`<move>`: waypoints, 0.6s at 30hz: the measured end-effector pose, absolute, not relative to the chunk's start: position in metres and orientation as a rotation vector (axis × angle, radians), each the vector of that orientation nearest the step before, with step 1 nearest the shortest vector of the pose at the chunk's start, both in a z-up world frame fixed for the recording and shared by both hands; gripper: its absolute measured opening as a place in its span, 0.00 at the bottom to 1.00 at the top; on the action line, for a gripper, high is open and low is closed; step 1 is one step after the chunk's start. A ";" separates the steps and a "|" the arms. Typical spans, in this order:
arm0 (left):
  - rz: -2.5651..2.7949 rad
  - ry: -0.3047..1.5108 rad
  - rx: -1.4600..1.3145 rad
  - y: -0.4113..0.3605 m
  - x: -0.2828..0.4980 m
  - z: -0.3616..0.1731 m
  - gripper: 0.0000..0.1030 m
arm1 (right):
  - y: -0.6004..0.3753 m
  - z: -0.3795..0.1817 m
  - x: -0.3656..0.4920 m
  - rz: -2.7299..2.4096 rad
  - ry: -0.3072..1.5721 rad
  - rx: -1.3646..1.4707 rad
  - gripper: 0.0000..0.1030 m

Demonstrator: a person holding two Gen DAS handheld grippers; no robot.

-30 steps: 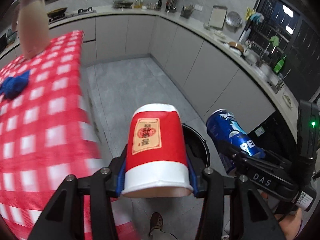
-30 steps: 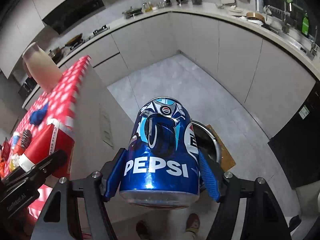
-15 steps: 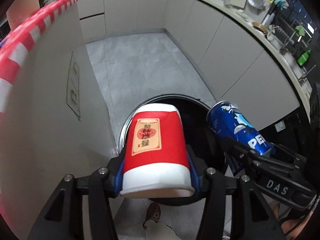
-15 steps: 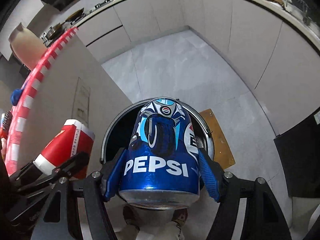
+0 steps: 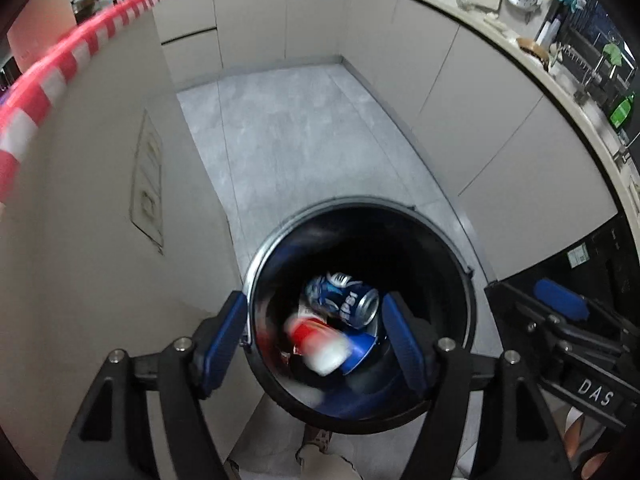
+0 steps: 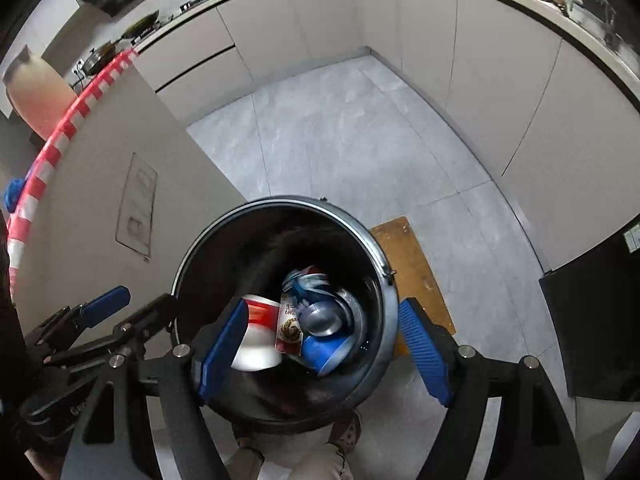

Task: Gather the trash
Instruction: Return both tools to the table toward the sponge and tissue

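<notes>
A round black trash bin stands on the floor right below both grippers. Inside it lie the red and white paper cup, blurred, and the blue Pepsi can, among other blue and red trash. My left gripper is open and empty over the bin's mouth. My right gripper is open and empty over it too. The right gripper's fingers show in the left wrist view, and the left gripper's fingers in the right wrist view.
The island cabinet's grey side with the red checked cloth's edge rises on the left. Grey cabinets curve around the back and right. A brown mat lies right of the bin. The person's shoes show below.
Both grippers have opened over the bin. The red cup and the Pepsi can have dropped out of them into the bin. The grippers have come lower over the bin.
</notes>
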State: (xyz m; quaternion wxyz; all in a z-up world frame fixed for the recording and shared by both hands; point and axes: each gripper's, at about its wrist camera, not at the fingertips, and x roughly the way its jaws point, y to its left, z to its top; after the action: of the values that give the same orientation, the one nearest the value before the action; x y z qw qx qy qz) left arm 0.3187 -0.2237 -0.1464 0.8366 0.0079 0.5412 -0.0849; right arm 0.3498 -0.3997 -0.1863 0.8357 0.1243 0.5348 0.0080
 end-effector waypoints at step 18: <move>-0.187 0.968 -0.056 -0.140 0.252 -0.021 0.69 | -0.349 -0.081 0.300 0.001 0.968 0.243 0.77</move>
State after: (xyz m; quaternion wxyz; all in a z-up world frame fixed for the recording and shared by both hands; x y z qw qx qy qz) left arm 0.2521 -0.1399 -0.0205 0.8806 -0.0267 0.4645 -0.0900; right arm 0.2998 -0.3490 -0.0811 0.8780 0.1164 0.4643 0.0006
